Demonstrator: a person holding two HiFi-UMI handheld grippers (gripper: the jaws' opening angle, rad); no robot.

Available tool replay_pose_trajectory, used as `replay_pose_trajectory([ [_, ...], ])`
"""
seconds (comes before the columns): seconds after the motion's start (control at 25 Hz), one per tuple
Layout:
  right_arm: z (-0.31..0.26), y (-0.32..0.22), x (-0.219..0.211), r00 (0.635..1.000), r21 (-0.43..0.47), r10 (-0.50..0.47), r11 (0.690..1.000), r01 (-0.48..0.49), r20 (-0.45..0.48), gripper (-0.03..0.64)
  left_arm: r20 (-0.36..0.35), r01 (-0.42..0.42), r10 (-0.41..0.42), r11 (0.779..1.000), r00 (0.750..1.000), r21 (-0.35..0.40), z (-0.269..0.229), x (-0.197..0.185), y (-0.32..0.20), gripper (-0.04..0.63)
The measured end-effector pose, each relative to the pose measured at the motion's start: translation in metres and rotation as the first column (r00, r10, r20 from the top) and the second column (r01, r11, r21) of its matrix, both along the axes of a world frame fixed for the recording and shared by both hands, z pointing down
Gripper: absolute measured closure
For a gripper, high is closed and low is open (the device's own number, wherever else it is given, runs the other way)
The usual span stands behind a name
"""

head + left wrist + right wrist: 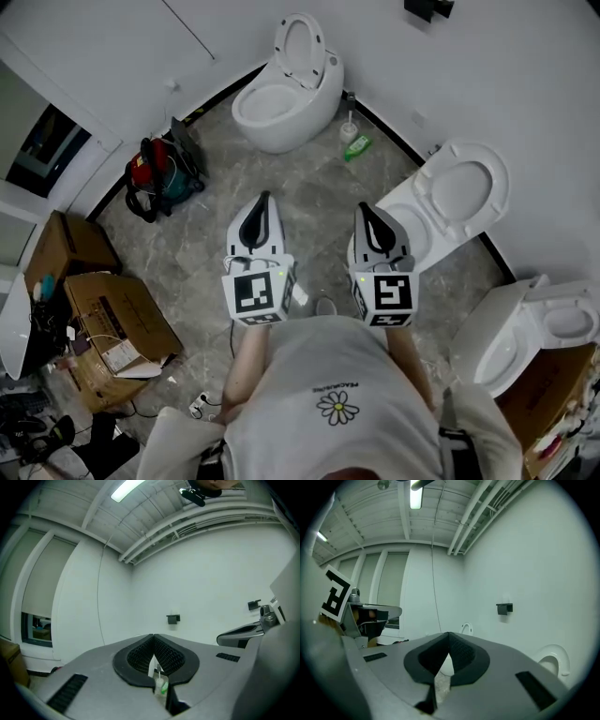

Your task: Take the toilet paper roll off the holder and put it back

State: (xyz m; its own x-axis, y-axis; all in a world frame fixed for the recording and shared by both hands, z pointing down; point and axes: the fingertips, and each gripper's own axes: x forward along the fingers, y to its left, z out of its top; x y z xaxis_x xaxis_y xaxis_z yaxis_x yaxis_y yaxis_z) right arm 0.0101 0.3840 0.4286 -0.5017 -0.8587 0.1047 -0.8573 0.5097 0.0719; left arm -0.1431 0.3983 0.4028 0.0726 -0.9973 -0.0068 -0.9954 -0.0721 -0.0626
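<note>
A small black wall holder hangs on the white wall ahead, far off; the right gripper view shows it too. I see no toilet paper roll in any view. My left gripper is held out over the floor, jaws shut with nothing between them. My right gripper is level beside it, also shut and empty. Both point toward the far wall, well short of the holder.
Three white toilets stand on the grey floor: one ahead, one with its lid up at right, one at lower right. A green bottle lies near the wall. A red and teal machine and cardboard boxes are at left.
</note>
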Motion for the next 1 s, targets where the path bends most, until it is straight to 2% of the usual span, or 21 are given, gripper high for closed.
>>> replay_pose_trajectory([
  [0.12, 0.000, 0.000, 0.004, 1.000, -0.001, 0.004, 1.000, -0.004, 0.003, 0.609, 0.000, -0.002, 0.002, 1.000, 1.000, 0.002, 0.000, 0.003, 0.000, 0.577],
  [0.48, 0.009, -0.010, 0.012, 0.995, -0.052, 0.009, 0.999, -0.004, 0.095, 0.609, -0.002, -0.006, 0.006, 1.000, 1.000, 0.000, 0.003, 0.003, -0.009, 0.577],
  [0.68, 0.012, -0.024, 0.008, 0.998, -0.031, 0.023, 0.999, -0.022, 0.054, 0.609, -0.015, -0.017, 0.017, 1.000, 1.000, 0.016, 0.003, -0.005, -0.030, 0.577],
  [1.0, 0.012, -0.076, 0.003, 0.996, -0.016, 0.081, 0.997, -0.081, 0.020, 0.609, -0.041, -0.058, 0.060, 0.997, 0.997, 0.054, -0.004, -0.022, -0.105, 0.577],
])
